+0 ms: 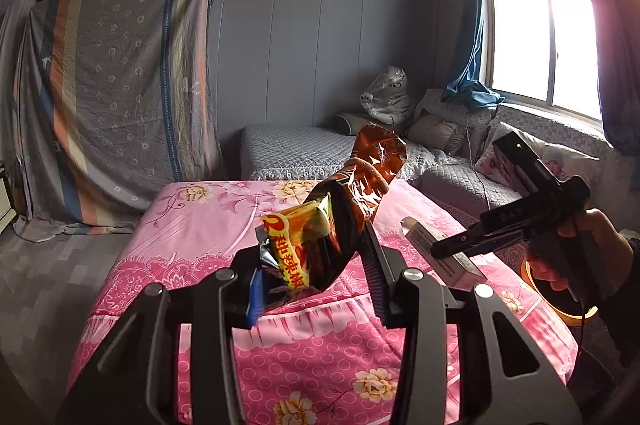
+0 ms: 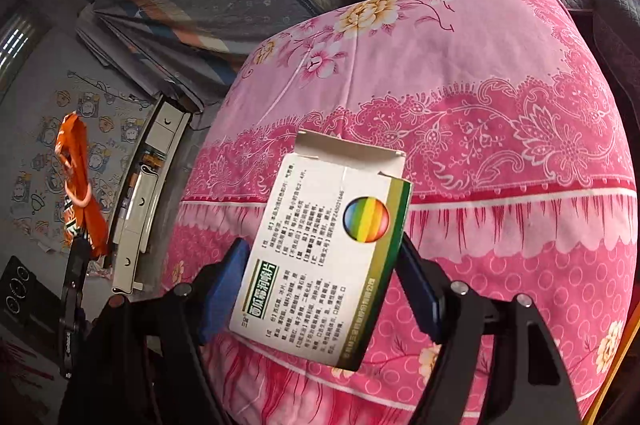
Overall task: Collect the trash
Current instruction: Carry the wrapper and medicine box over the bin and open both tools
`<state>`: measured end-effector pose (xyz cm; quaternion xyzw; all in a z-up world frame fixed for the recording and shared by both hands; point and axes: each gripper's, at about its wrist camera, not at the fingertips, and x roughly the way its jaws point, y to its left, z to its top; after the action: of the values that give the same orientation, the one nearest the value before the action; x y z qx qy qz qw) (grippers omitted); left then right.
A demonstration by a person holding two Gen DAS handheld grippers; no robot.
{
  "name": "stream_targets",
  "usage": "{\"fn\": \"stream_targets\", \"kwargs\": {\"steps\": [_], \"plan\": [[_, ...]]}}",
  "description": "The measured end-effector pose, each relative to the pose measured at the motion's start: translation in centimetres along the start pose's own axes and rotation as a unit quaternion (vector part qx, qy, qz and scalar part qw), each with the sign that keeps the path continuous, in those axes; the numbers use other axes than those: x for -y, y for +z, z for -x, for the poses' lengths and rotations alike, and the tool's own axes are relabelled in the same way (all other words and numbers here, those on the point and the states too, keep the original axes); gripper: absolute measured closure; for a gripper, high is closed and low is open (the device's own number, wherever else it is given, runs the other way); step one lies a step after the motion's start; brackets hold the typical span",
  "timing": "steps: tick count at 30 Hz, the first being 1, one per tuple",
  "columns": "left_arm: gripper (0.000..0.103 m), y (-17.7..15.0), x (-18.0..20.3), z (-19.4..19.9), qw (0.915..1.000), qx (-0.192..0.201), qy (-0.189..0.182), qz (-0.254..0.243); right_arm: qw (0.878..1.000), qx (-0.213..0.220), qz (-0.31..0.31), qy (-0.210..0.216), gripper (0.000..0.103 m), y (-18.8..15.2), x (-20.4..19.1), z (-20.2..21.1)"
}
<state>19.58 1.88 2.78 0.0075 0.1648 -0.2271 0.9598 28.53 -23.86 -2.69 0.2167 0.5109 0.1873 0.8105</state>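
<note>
The snack wrapper (image 1: pixel 340 221), banded with a hair tie, stood pinched between the fingers of our left gripper (image 1: pixel 316 289), while our right gripper (image 2: pixel 320 289) had its fingers clamped on the flat faces of an opened medicine box (image 2: pixel 320 257), both pieces of trash held above the pink bed (image 1: pixel 320 361). We judged them held high to clear the quilt's edge; the floor (image 1: pixel 48 289) beside the bed looked open.

Snack wrappers (image 1: pixel 340 221): orange-brown foil bag, banded by a hair tie, with yellow packet, tilted, held aloft above pink bedspread. Medicine box (image 2: pixel 324 257): white, green-edged, rainbow disc, flap open, seemingly empty, raised.
</note>
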Motion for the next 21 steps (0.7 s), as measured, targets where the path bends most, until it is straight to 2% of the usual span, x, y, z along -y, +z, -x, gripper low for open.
{"fn": "stream_targets", "kwargs": {"steps": [4,10,15,21], "plan": [[0.064,1.2,3.5,0.6,0.9994,0.012,-0.028,-0.016,0.999,0.031,-0.019,0.027,0.033,-3.4,2.2,4.8],[0.064,2.3,9.3,0.8,0.9959,0.022,-0.072,-0.05,0.993,0.096,-0.055,0.037,0.033,-7.1,6.7,11.7],[0.064,2.7,14.0,0.7,0.9907,0.024,-0.111,-0.076,0.982,0.166,-0.089,0.018,0.033,-9.7,10.6,17.0],[0.064,2.8,19.0,0.1,0.9829,0.02,-0.152,-0.102,0.963,0.238,-0.12,-0.037,0.033,-12.7,15.3,22.1]]}}
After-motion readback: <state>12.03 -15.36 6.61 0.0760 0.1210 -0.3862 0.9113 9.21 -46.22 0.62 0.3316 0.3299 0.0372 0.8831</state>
